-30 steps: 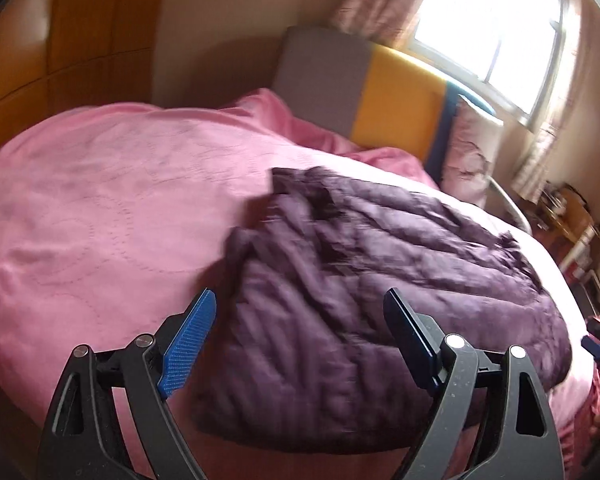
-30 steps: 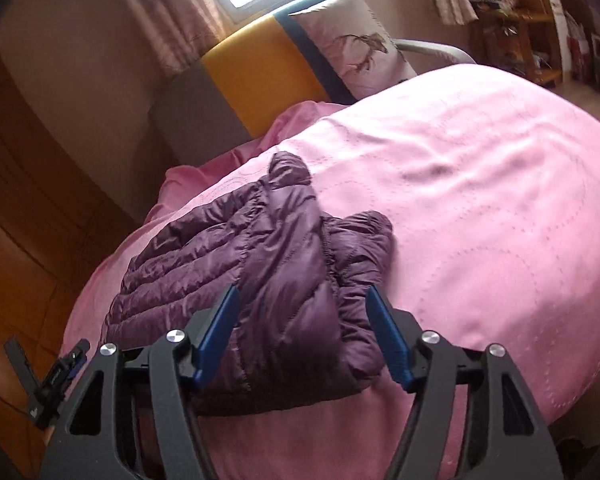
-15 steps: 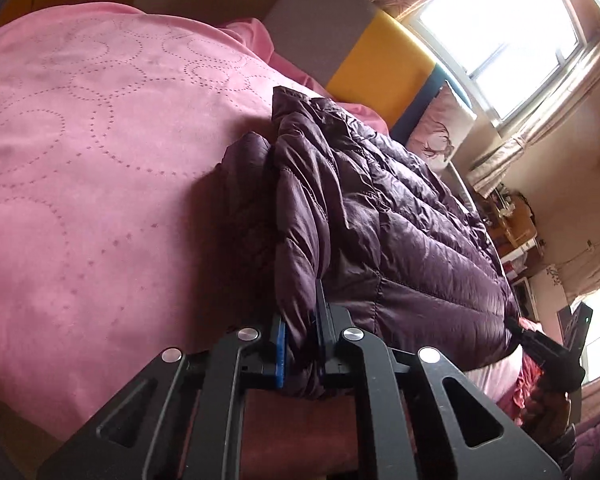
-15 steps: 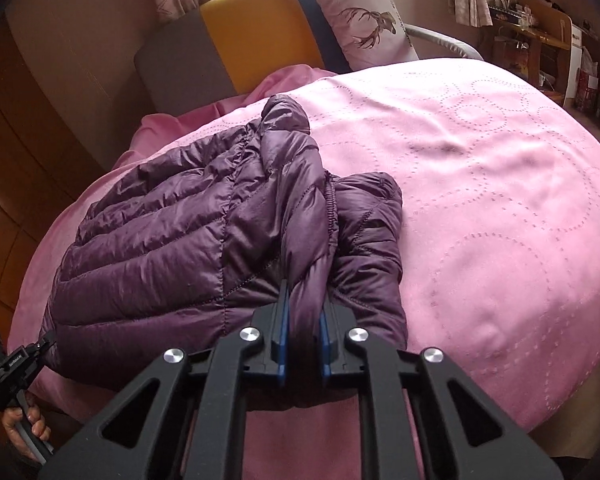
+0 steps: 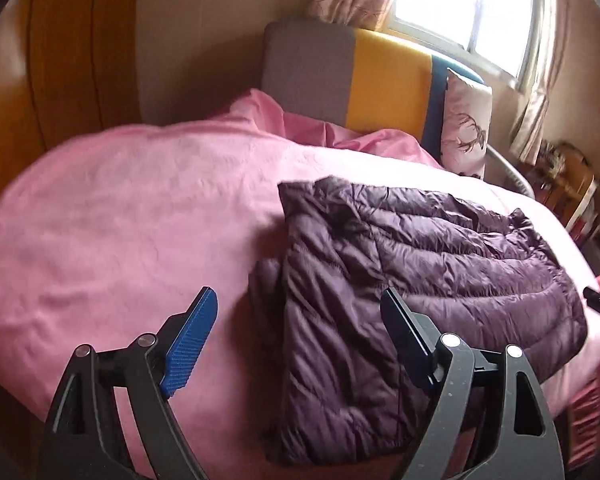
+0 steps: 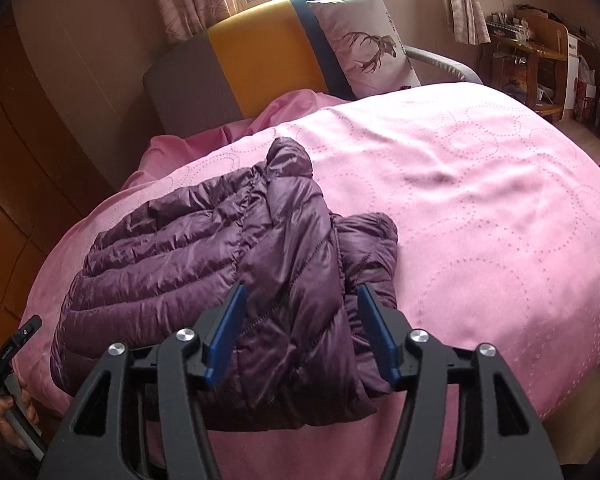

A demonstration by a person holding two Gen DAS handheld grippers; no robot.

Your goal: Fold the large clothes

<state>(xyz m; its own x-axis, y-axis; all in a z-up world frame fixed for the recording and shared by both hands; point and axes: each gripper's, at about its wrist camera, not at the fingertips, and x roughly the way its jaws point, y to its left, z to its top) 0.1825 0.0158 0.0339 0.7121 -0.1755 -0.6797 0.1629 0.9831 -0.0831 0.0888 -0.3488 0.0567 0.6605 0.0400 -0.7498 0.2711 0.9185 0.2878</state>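
Note:
A dark purple quilted jacket (image 5: 420, 260) lies folded on the pink bed cover (image 5: 120, 220). My left gripper (image 5: 296, 300) hovers above its near left corner. Its jaws are opening wide and grip nothing; the jacket's edge lies below the gap, toward the right finger. In the right wrist view the jacket (image 6: 180, 256) shows a thick folded ridge with a sleeve tucked beside it. My right gripper (image 6: 302, 292) straddles that ridge; its jaws are opening, the fold still sits between the blue pads (image 6: 224, 332), and the pads do not press on it.
A grey, yellow and blue headboard (image 5: 380, 80) with a deer-print pillow (image 6: 372, 52) stands at the far side of the bed. A wooden wardrobe (image 5: 40, 80) is at the left, wooden shelves (image 6: 532, 64) at the right. A hand (image 6: 12, 412) shows at the lower left.
Half a second ago both grippers were shut on the jacket's folded edge. Both have now let go and opened; the left one has lifted and pulled back from the jacket.

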